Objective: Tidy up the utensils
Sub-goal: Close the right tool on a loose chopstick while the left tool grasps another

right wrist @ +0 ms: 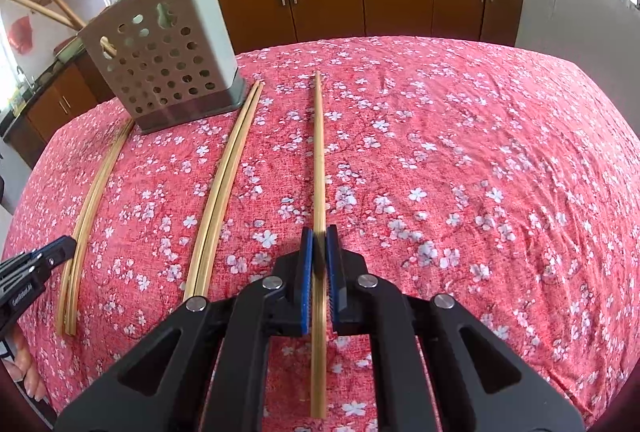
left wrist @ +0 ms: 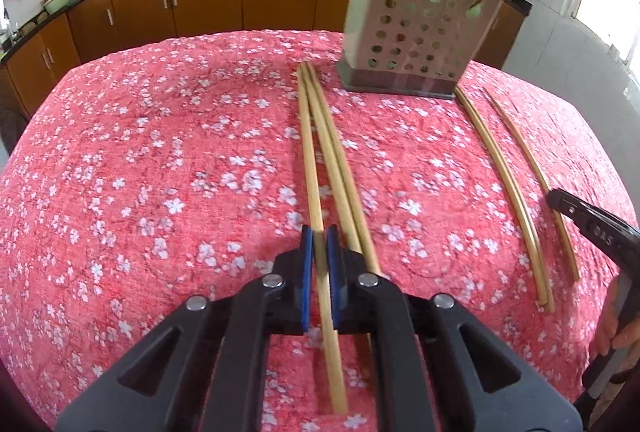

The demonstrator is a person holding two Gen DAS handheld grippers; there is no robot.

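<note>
Both grippers are clamped narrow on chopsticks: the left gripper (left wrist: pixel 319 244) pinches one chopstick (left wrist: pixel 310 160) of a trio near its end, and the right gripper (right wrist: pixel 319 246) pinches a lone chopstick (right wrist: pixel 319 160). Held so far from the middle, either could pivot or slip when lifted. Loose pairs lie on the tablecloth (left wrist: pixel 160 152), and the perforated holder (left wrist: pixel 420 32) stands beyond; a swinging tip may miss its opening.

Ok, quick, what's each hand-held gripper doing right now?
Left hand-held gripper: closed on a chopstick from the left group.
Right hand-held gripper: closed on the single chopstick at the right.
</note>
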